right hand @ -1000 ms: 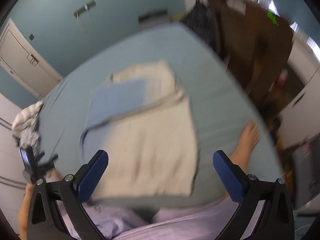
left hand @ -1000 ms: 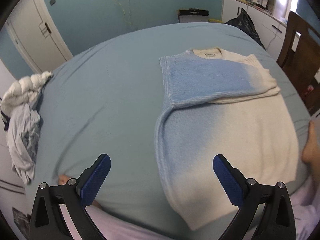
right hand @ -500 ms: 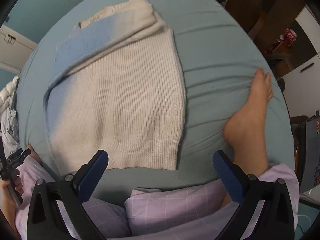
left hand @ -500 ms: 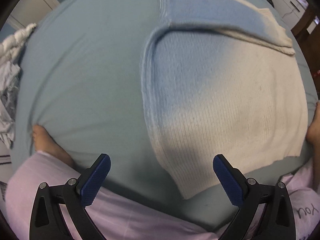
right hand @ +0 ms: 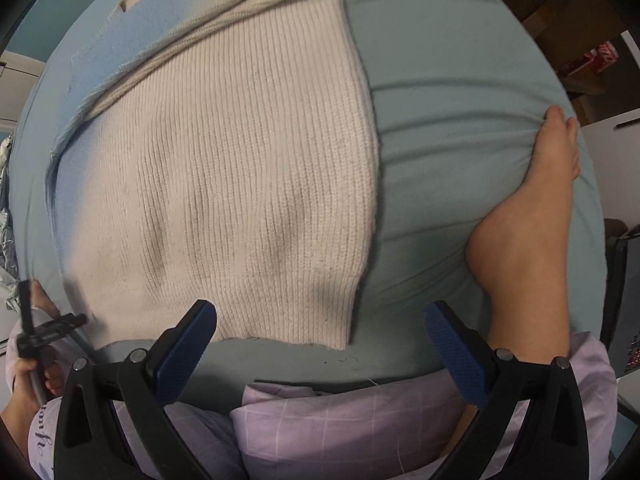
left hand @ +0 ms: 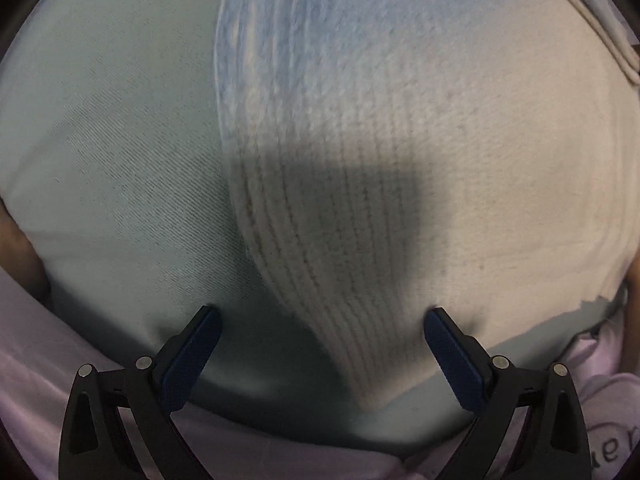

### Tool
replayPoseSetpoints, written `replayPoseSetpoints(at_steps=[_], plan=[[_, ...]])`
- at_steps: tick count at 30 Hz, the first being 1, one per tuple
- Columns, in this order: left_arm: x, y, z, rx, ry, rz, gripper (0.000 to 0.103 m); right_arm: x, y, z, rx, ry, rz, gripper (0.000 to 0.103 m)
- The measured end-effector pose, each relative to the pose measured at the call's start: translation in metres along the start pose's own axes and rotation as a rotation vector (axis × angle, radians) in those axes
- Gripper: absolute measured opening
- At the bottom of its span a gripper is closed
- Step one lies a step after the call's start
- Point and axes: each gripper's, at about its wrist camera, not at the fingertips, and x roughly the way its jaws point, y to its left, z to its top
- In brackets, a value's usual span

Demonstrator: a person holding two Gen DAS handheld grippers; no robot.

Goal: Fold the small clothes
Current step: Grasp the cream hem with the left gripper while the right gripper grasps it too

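Observation:
A cream and light-blue knitted sweater (right hand: 224, 184) lies flat on the pale teal bed sheet (right hand: 448, 128), its sleeves folded across the top. In the left wrist view the sweater's near left hem corner (left hand: 372, 380) fills the frame between the tips. My left gripper (left hand: 320, 320) is open, low over that corner, its blue fingers (left hand: 192, 348) straddling it. My right gripper (right hand: 320, 316) is open just above the near right hem corner (right hand: 340, 336). Nothing is held by either. The left gripper (right hand: 44, 332) also shows at the right wrist view's left edge.
A person's bare foot (right hand: 532, 216) rests on the sheet right of the sweater. Lilac checked trouser legs (right hand: 340, 420) lie along the near bed edge. A crumpled grey garment (right hand: 8, 216) lies at the far left. Wooden furniture (right hand: 560, 12) stands beyond the bed at the right.
Both grippers have come down and closer to the sweater's near hem, the left one far nearer with its shadow now on the knit. The sweater has not moved.

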Motion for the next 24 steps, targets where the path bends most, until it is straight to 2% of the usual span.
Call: replayPoseSetpoints(at_steps=[2, 4, 5, 7, 9, 11, 14, 18, 19, 20, 21, 23, 24], plan=[[0.000, -0.006, -0.002, 0.001, -0.014, 0.037, 0.103, 0.005, -0.001, 0.001, 0.005, 0.015, 0.007, 0.102], [-0.001, -0.008, -0.001, 0.001, -0.016, 0.040, 0.102, 0.013, -0.003, 0.000, 0.009, 0.040, 0.004, 0.102], [-0.002, -0.011, -0.001, 0.002, -0.018, 0.037, 0.096, 0.016, -0.004, 0.000, 0.011, 0.050, 0.003, 0.102], [-0.014, -0.021, 0.002, 0.020, -0.035, 0.021, 0.078, 0.031, -0.006, -0.001, 0.011, 0.094, -0.006, 0.102], [-0.025, -0.028, 0.003, 0.055, -0.046, -0.011, 0.033, 0.048, -0.008, -0.003, 0.006, 0.141, -0.021, 0.102], [-0.031, -0.033, 0.004, 0.069, -0.037, -0.038, 0.015, 0.065, -0.009, -0.004, 0.002, 0.181, -0.032, 0.102], [-0.038, -0.028, 0.003, 0.046, -0.035, -0.067, 0.010, 0.100, -0.011, -0.006, -0.018, 0.262, -0.044, 0.102], [-0.061, -0.015, -0.001, 0.035, -0.056, -0.125, 0.009, 0.133, -0.014, -0.010, -0.024, 0.315, -0.065, 0.100], [-0.075, -0.014, -0.003, 0.028, -0.078, -0.165, 0.009, 0.137, -0.013, -0.011, -0.031, 0.322, -0.069, 0.094], [-0.086, -0.008, -0.007, 0.030, -0.099, -0.198, 0.008, 0.139, -0.008, -0.011, -0.055, 0.321, -0.090, 0.082], [-0.098, -0.007, -0.012, 0.039, -0.127, -0.232, 0.008, 0.135, 0.004, -0.011, -0.104, 0.310, -0.109, 0.054], [-0.133, -0.004, -0.018, 0.050, -0.195, -0.304, 0.007, 0.123, 0.029, -0.013, -0.231, 0.294, -0.104, 0.006], [-0.144, 0.001, -0.019, 0.048, -0.213, -0.329, 0.007, 0.114, 0.041, -0.015, -0.280, 0.271, -0.134, 0.005]])
